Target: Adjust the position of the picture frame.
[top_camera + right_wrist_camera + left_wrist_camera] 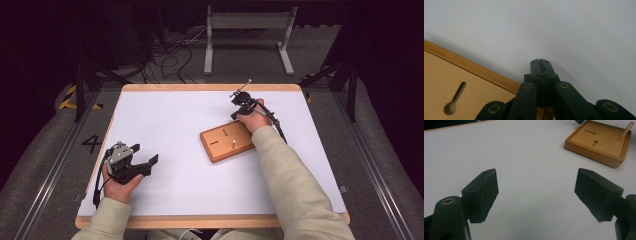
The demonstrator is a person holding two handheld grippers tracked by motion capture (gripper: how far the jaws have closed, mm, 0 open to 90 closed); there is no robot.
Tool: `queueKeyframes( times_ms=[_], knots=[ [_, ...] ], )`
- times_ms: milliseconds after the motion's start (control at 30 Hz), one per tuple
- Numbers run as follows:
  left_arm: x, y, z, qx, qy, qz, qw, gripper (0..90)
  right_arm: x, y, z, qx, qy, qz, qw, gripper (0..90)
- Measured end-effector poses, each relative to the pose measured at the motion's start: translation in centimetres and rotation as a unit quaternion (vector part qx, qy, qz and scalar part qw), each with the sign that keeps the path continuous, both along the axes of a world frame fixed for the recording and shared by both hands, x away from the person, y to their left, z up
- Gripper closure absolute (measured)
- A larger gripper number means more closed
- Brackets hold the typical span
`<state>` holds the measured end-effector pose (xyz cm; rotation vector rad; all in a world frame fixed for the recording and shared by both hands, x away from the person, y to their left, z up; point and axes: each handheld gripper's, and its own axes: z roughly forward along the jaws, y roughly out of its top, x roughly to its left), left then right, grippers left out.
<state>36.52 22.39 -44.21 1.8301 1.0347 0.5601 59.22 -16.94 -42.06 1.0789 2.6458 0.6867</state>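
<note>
A wooden board [220,148] with keyhole slots lies in the middle of the white table. A thin peg [233,143] stands in it. My right gripper [237,114] is at the board's far edge, its jaws shut with nothing between them. In the right gripper view the shut tips [541,62] hang over white table just past the board's edge [474,67], with a keyhole slot [455,100] to their left. My left gripper [150,165] rests at the near left, open and empty. In the left gripper view its wide jaws [536,180] frame bare table, with the board [599,152] and the leaning peg [625,131] beyond.
The white table top [170,115] has a wooden rim. A cable [275,122] trails from the right gripper along the sleeve. Beyond the far edge stand a metal frame [247,22] and loose cables on the floor.
</note>
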Motion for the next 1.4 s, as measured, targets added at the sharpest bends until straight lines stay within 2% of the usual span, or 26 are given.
queueKeyframes(
  times_ms=[167, 200, 300, 333, 733, 900, 1000, 1167, 1267, 1400],
  knots=[
    [0.0, -0.4, 0.1, 0.004, -0.001, -0.005, 1.0, 19.4, 0.1, 0.0, 0.0, -0.006, 0.016, -0.006, 0.9998, 90.0],
    [0.1, -0.6, 0.1, 0.005, -0.002, -0.007, 1.0, 19.4, -0.1, 0.0, 0.1, -0.018, 0.023, -0.006, 0.9996, 90.0],
    [0.2, -0.6, 0.0, 0.005, 0.0, -0.009, 1.0, 19.4, -0.4, -0.3, 0.1, -0.02, 0.031, -0.003, 0.9993, 90.0],
    [0.2, -0.7, 0.1, 0.004, -0.001, -0.009, 1.0, 19.4, -0.9, -0.7, 0.1, -0.016, 0.038, -0.004, 0.9991, 90.0],
    [0.7, -1.6, 0.1, 0.01, -0.001, -0.022, 0.9997, 19.4, -3.8, -2.2, 0.1, -0.007, 0.052, 0.005, 0.9986, 90.0],
    [1.0, -1.8, 0.1, 0.009, -0.001, -0.026, 0.9996, 19.4, -4.7, -2.5, -0.1, 0.006, 0.064, 0.01, 0.9979, 90.0],
    [1.1, -2.0, 0.1, 0.007, -0.002, -0.028, 0.9996, 19.4, -4.9, -2.8, 0.0, 0.012, 0.053, 0.009, 0.9985, 90.0],
    [1.4, -2.2, 0.2, 0.006, -0.001, -0.032, 0.9995, 19.4, -6.1, -3.3, 0.9, 0.033, -0.007, 0.016, 0.9993, 89.0],
    [1.5, -2.3, 0.5, 0.006, -0.003, -0.035, 0.9994, 19.4, -7.3, -4.0, 2.0, 0.054, -0.041, 0.031, 0.9972, 84.5],
    [1.7, -2.7, 1.0, 0.007, -0.005, -0.036, 0.9993, 19.4, -9.1, -5.0, 3.2, 0.083, -0.063, 0.05, 0.9933, 81.8]
  ],
)
